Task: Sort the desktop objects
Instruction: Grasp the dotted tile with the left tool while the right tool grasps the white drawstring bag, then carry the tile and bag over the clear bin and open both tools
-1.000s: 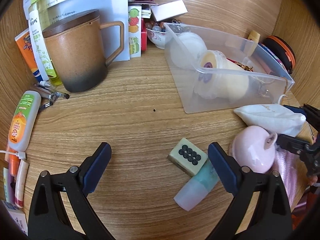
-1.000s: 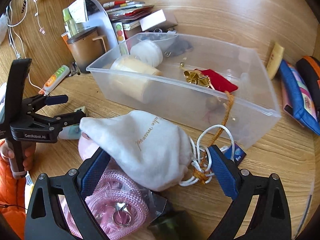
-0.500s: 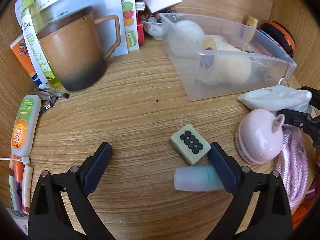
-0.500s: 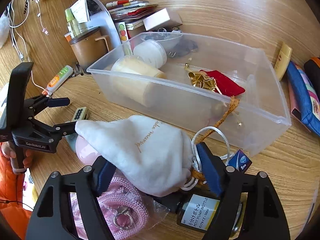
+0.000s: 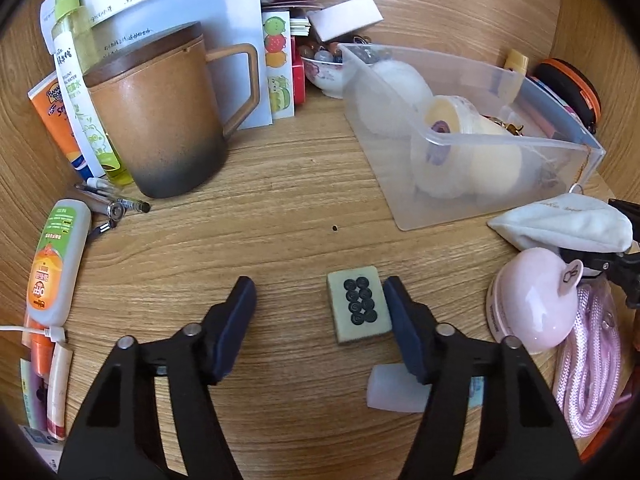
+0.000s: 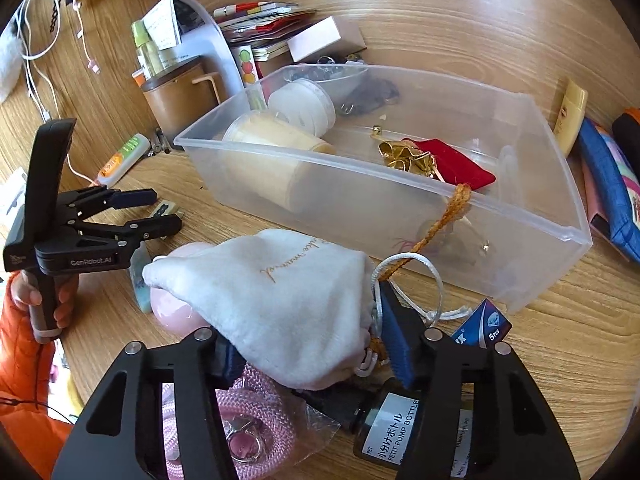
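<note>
White charging cables [image 6: 38, 52] hang against the wooden wall [image 6: 460, 16].

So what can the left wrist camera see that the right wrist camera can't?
Only the left wrist view shows the face of the mahjong tile with its black circles, lying between the open left gripper's fingers.

Only the right wrist view shows the red pouch inside the clear bin, and the dark pump bottle.

Both show the bin, the brown mug and the white pouch held by the right gripper.

Left tongs [image 5: 316, 304] apart, right tongs [image 6: 308, 344] clamped.
</note>
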`<state>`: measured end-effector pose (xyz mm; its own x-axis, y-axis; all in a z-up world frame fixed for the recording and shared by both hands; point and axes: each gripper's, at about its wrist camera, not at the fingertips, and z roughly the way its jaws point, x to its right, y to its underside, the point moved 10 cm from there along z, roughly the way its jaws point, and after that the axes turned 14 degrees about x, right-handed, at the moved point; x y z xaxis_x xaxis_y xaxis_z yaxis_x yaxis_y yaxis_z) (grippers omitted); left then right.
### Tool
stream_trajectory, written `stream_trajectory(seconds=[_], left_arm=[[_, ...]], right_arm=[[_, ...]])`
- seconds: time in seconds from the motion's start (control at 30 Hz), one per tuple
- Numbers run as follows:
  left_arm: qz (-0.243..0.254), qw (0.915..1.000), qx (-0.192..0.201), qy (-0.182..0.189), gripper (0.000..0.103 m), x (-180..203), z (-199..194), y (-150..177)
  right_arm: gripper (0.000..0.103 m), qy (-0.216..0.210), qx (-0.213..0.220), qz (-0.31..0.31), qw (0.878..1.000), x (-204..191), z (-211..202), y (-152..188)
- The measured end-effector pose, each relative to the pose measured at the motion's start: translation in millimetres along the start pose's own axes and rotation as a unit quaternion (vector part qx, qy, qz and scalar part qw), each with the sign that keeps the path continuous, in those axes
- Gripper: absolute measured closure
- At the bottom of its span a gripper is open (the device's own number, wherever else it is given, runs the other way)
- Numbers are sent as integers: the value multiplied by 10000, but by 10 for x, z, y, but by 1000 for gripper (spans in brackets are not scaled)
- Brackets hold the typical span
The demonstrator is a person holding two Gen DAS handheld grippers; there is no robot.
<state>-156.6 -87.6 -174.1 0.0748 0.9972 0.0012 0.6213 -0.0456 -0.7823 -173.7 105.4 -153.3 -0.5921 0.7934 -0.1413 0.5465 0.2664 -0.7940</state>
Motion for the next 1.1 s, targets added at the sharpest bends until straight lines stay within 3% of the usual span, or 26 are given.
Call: stream_trajectory(seconds=[0.27,0.63,1.1], left_arm=[[-41,9998,68,-161,79,-72,-6,-27],[-285,9992,240,-170,79,-95,-90,-122],[-336,9956,870,111,79,117,-310,-669]], right_arm=[[60,28,112,52,9999,17,-60,-20],[64,127,525,146,9984,104,-340,-206],[66,285,1222,-26,9921,173,-783,-684]])
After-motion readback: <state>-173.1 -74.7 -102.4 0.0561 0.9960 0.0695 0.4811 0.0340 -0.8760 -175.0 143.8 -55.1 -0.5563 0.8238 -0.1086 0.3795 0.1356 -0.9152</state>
